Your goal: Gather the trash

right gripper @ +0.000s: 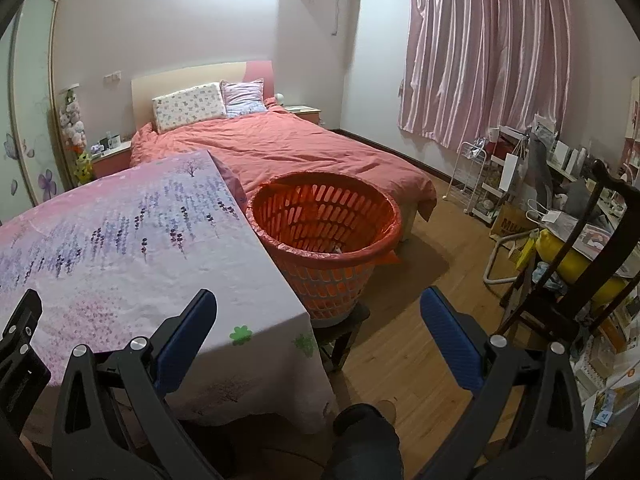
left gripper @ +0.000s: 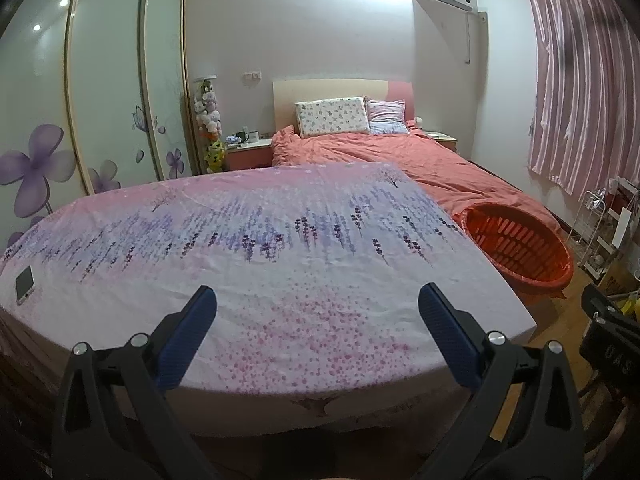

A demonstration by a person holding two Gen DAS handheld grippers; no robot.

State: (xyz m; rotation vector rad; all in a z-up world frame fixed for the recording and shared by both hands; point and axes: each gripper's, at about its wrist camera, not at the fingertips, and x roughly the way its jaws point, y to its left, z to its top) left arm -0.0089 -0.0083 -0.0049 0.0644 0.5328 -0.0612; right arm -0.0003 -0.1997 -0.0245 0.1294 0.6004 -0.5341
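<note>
Holding nothing, the left gripper (left gripper: 318, 312) and right gripper (right gripper: 318, 314) hover wide open over the flowery pink cloth-covered table (left gripper: 280, 248). Just past the right one sits the round orange plastic basket (right gripper: 324, 236) with small bits inside, probably trash, close for dropping. No loose trash shows ahead.

Phone (left gripper: 24, 284) on floral tablecloth (left gripper: 280, 264), bed (right gripper: 280, 144) beyond (pink curtains (right gripper: 488, 56) drawn)

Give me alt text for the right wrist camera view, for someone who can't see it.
An open gripper points at an orange slatted basket on a low stool, beside a table draped in a floral cloth. Behind are a bed with a coral cover and pink curtains.
</note>
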